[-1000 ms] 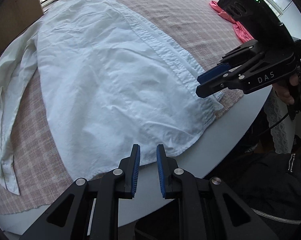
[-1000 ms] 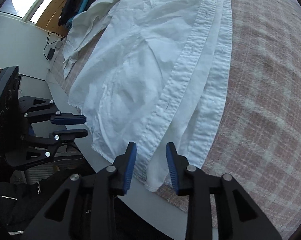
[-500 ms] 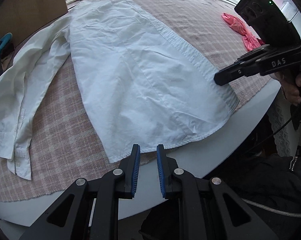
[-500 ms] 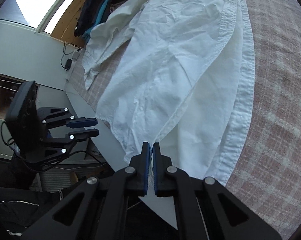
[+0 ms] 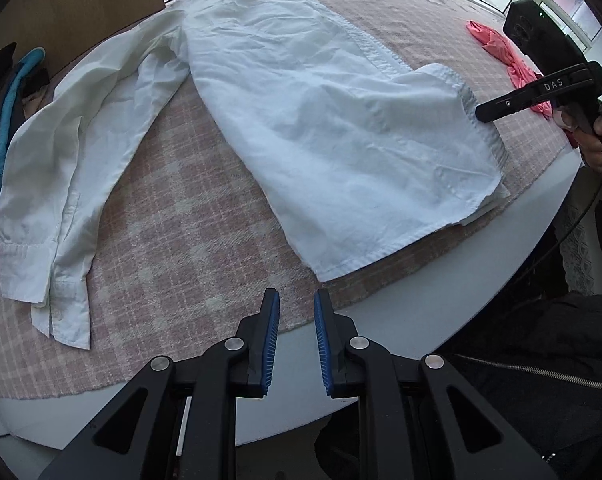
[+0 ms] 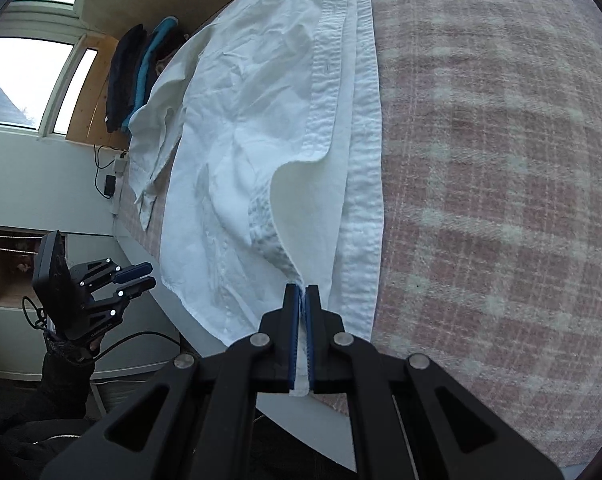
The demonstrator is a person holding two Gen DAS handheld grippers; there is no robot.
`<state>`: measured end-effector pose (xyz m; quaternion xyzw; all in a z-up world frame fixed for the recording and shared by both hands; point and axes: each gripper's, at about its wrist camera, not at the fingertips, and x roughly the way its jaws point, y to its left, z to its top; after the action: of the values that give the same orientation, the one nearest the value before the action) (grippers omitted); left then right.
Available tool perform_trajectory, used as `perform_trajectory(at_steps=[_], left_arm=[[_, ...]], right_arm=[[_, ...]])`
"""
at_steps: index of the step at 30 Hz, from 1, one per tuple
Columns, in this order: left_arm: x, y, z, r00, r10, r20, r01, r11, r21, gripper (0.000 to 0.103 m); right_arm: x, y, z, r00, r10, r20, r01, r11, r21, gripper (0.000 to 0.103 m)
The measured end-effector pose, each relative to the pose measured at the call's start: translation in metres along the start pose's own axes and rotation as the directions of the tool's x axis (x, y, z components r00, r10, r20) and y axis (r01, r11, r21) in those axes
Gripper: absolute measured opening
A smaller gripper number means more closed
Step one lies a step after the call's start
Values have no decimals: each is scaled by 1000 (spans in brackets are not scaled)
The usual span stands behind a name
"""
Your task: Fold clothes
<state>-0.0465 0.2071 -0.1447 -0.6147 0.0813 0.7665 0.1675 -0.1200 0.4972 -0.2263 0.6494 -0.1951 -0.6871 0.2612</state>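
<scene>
A white long-sleeved shirt (image 5: pixel 321 120) lies spread on a pink plaid cloth (image 5: pixel 181 220), collar far, hem near. Its left sleeve (image 5: pixel 61 160) trails toward the near left. My right gripper (image 6: pixel 301 286) is shut on the buttoned front edge of the shirt (image 6: pixel 241 120) near the hem and holds it raised off the layer beneath. In the left wrist view the right gripper (image 5: pixel 479 114) shows at the lifted edge. My left gripper (image 5: pixel 297 296) hovers over the cloth's near edge, just short of the hem corner, narrowly open with nothing between its pads.
A pink garment (image 5: pixel 501 48) lies at the far right of the cloth. Dark and teal clothes (image 5: pixel 5 100) are piled at the left. The white table rim (image 5: pixel 421 312) curves along the near side. A person's dark jacket is below it.
The right gripper closed on the shirt's front edge and lifted it. The left gripper slid sideways along the table's edge, so the hem corner and the whole sleeve now show.
</scene>
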Motion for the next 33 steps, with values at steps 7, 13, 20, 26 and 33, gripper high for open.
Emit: perform_trajectory(at_steps=[7, 13, 20, 26, 33], left_arm=[[24, -19, 5, 1000, 3, -27, 0, 996, 87, 19], [31, -12, 16, 999, -32, -5, 32, 999, 26, 18], [4, -12, 21, 999, -27, 45, 24, 998, 66, 3], [-7, 15, 10, 999, -14, 35, 14, 1000, 20, 3], [23, -10, 1, 998, -19, -59, 23, 998, 66, 8]], right_arm=[[-4, 8, 5, 1000, -10, 9, 10, 1000, -16, 4], [-7, 10, 5, 999, -33, 10, 33, 999, -20, 4], [-4, 12, 3, 999, -52, 0, 52, 998, -17, 4], [8, 13, -2, 997, -64, -34, 63, 998, -25, 4], [22, 11, -5, 989, -126, -73, 124, 992, -38, 4]])
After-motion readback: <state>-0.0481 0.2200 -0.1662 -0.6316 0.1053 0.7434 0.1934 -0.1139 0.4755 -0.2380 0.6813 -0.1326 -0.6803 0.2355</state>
